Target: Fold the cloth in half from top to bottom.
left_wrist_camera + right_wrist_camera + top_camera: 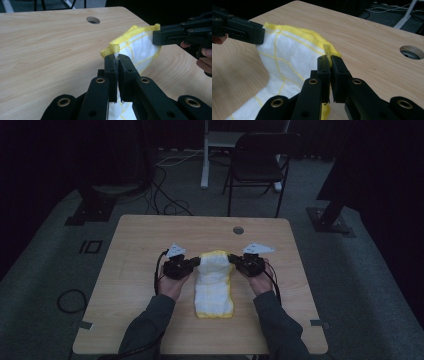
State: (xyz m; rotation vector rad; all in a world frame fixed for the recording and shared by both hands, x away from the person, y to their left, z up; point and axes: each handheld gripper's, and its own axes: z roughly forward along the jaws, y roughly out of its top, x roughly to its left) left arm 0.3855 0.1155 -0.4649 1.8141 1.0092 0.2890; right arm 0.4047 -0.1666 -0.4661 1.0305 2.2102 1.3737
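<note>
High view: white towel with yellow edging (214, 287) on the wooden table (135, 265), long axis running twelve to six o'clock, near end flat at six o'clock, far end lifted off the tabletop. Left gripper (196, 263) at nine o'clock of the raised end, right gripper (232, 258) at three o'clock of it, each held in a hand, forearms entering from six o'clock. Round cable hole (238, 230) at one o'clock of the towel, well apart from it. Black chair (257, 162) on the floor beyond the table, at twelve o'clock.

Left gripper view: jaws clamped together on the yellow hem of one far corner of the towel (138, 48); other gripper gripping the opposite corner at two o'clock.

Right gripper view: jaws pressed together on the yellow hem of the other far corner (287, 57); cloth stretched between the two grips, sagging toward seven o'clock.
</note>
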